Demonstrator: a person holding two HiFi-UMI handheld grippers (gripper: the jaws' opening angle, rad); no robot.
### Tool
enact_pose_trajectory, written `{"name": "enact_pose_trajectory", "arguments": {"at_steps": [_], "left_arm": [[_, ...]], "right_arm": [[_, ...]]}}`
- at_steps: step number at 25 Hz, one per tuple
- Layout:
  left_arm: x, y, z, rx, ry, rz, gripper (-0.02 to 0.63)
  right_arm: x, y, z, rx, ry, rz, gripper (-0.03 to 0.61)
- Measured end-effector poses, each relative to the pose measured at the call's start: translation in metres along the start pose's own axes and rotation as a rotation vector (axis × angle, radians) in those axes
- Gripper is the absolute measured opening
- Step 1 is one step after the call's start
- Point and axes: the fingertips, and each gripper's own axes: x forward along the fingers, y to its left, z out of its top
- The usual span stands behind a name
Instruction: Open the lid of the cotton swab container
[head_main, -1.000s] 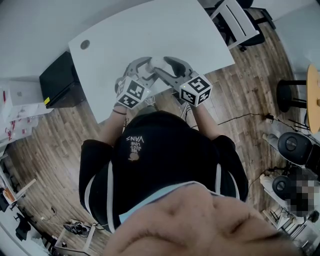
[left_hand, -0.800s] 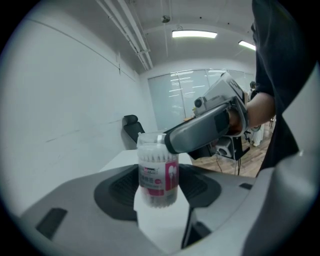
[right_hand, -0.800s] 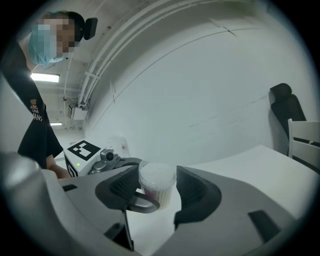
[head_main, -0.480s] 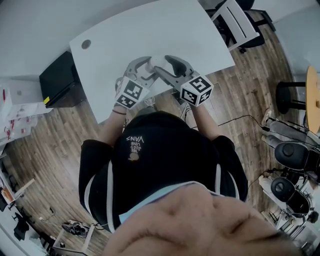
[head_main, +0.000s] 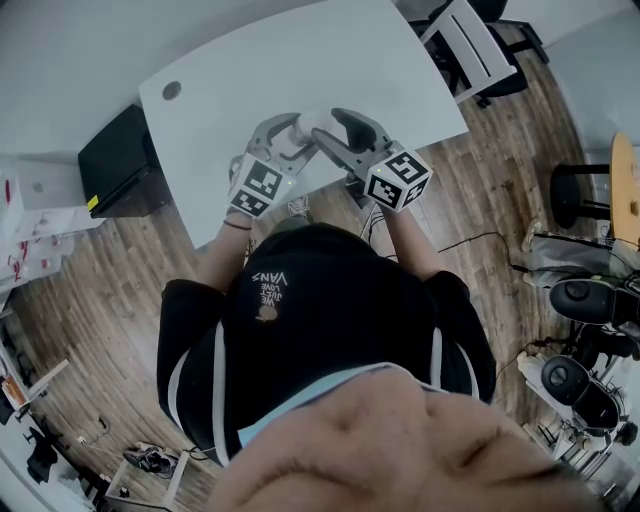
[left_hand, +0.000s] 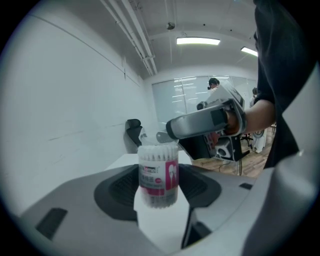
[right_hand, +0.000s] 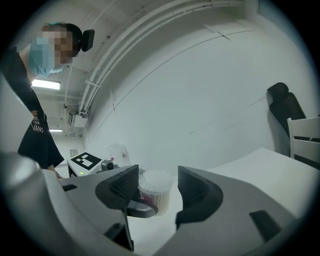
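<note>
While the left gripper (left_hand: 159, 189) clamps the cotton swab container (left_hand: 158, 172) mid-frame, the right gripper's (right_hand: 158, 183) jaws stand parted. They flank its lid (right_hand: 156, 178).

The base of the container (right_hand: 156, 189) hides behind the left gripper (head_main: 297, 128); in the head view, at 6 o'clock on the worktop (head_main: 300, 60), it is too small to tell.

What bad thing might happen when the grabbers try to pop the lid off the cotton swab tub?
1. The right gripper straddles the lid with a slight gap, so it may slip off.
2. The left gripper grips the cotton swab container low down, so a hard pull might tip it, spilling swabs.
</note>
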Motion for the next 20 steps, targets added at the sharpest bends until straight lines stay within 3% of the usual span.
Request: {"name": "enact_pose_trajectory", "arguments": {"at_steps": [7,20], "left_arm": [[0.001,0.002,-0.004,-0.012,0.010,0.011,0.255],[-0.002,0.011,-0.002,-0.079,-0.027,0.022,0.255]], "right_arm": [[-0.008,-0.012,0.010,0.001,-0.030,-0.031,0.244],[-0.024,-0.052,0.013,0.009,-0.040,-0.165,0.244]]}}
